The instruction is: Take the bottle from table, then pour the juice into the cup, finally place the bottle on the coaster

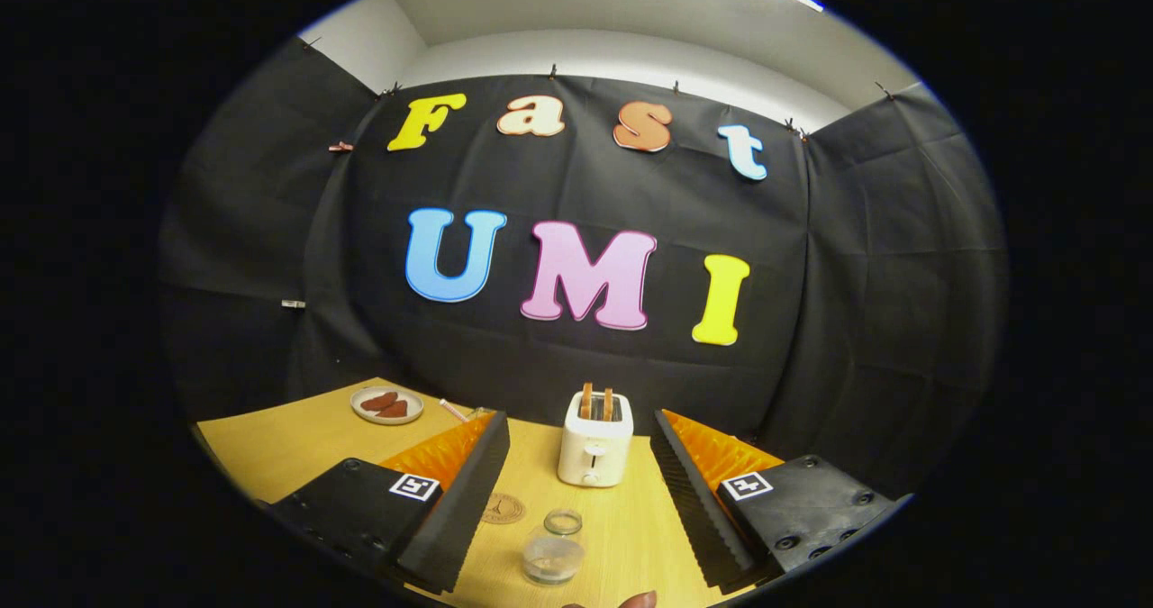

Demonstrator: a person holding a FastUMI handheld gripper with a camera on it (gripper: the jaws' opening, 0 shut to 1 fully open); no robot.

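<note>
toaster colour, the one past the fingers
White or cream, toaster, seen best in the gripper view; gripper open.

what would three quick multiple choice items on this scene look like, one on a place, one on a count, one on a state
1. Where is the toaster?
A. beyond the fingers, by the wall
B. between the fingertips
C. on the plate

2. How many slices stand in the toaster?
A. none
B. two
C. four

3. How is the gripper?
A. shut on the jar
B. shut on nothing
C. open

Key: 1 A, it stands on the table past the glass jar. 2 B, two brown slices stick up. 3 C, its fingers stand wide apart, gripping nothing.
</note>
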